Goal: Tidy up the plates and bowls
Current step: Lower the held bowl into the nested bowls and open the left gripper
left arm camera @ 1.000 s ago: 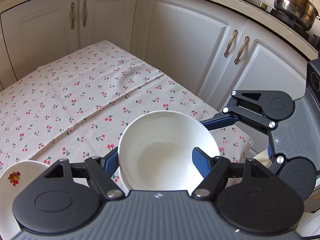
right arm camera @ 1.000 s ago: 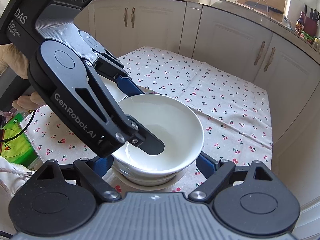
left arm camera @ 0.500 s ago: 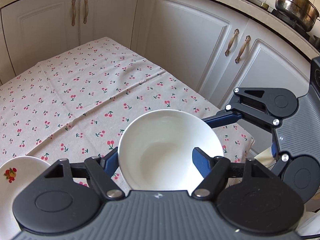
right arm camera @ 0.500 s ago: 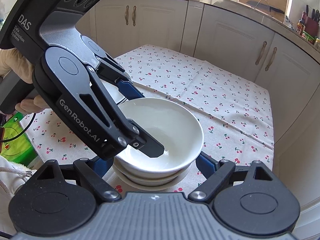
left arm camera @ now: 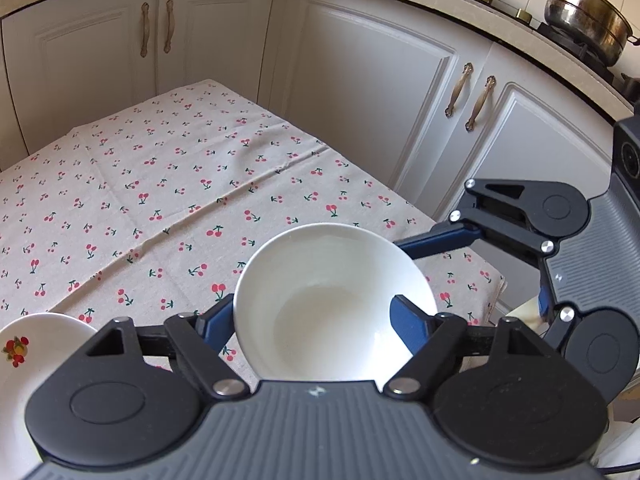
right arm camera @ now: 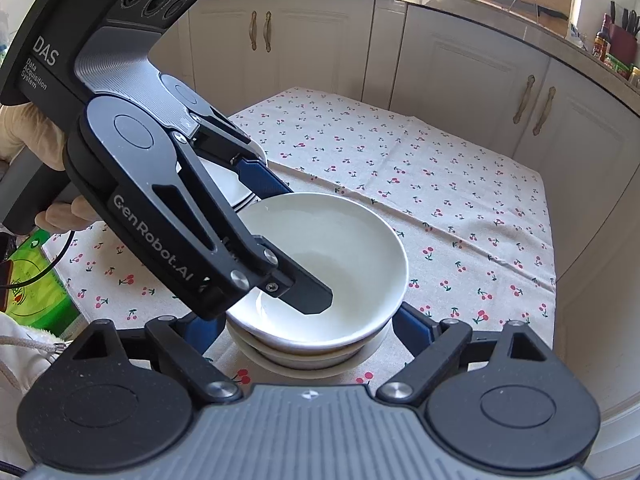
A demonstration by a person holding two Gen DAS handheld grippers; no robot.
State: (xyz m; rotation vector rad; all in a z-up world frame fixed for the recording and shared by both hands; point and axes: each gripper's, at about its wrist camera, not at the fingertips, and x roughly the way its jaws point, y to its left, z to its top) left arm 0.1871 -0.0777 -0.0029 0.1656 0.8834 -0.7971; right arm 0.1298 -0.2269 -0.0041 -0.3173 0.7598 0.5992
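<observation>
A white bowl [left arm camera: 332, 304] is held by its rim in my left gripper [left arm camera: 316, 320], one finger inside and one outside; in the right wrist view that bowl [right arm camera: 340, 260] hangs just above a stack of white bowls [right arm camera: 304, 356] on the cherry-print cloth. My right gripper [right arm camera: 308, 332] is open, its blue fingers either side of the stack, touching nothing I can see. The left gripper's body [right arm camera: 160, 184] fills the left of the right wrist view. A stack of white plates [right arm camera: 232, 188] lies behind it. A fruit-printed plate [left arm camera: 36, 356] shows at lower left.
The table [left arm camera: 160, 184] wears a cherry-print cloth and stands against white cabinets [left arm camera: 360, 100]. Its right edge [right arm camera: 552, 240] is close to the cabinet doors. A steel pot [left arm camera: 588, 12] sits on the counter. A green packet [right arm camera: 36, 292] lies at the left edge.
The held bowl has risen a little off the stack and tilted. The left gripper has moved up and back with it. The right gripper has stayed beside the stack.
</observation>
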